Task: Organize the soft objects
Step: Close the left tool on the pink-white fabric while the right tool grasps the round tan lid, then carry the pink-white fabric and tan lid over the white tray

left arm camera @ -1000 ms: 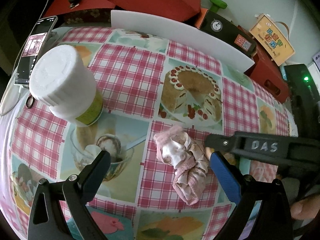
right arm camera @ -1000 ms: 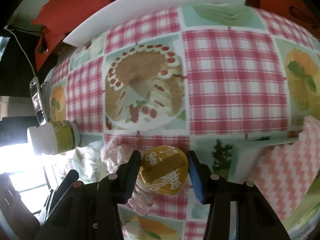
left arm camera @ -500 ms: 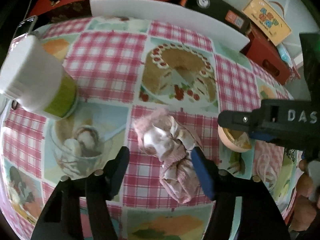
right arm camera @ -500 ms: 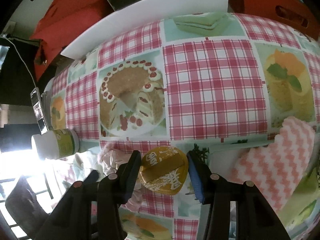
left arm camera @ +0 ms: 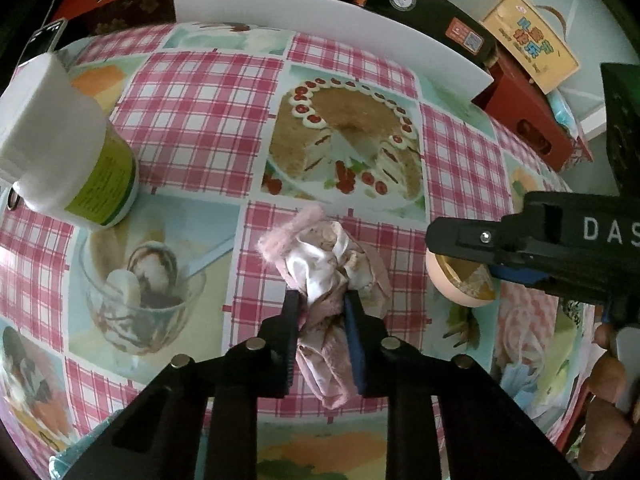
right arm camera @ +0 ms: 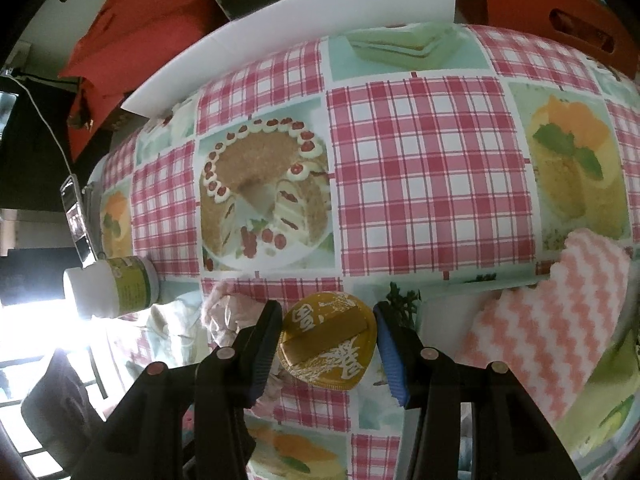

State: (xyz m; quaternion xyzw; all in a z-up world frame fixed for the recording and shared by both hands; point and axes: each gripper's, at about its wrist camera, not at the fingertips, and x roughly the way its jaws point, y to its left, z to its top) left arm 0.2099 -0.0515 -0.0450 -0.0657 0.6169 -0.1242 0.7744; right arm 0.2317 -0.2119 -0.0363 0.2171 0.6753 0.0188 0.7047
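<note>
Pink crumpled cloth point(left arm camera: 326, 300) lies lower centre on the checked surface point(left arm camera: 200, 120), long axis running toward the bottom edge, and we see the left claw point(left arm camera: 319, 300) closing across its waist to lift it, while the right claw point(right arm camera: 329, 336) sits half-open around a gold-lidded pot point(right arm camera: 329, 340), seemingly holding it.

Readable: "DAS" in white on the black right gripper point(left arm camera: 500, 264), right of the left jaws; other labels illegible.
</note>
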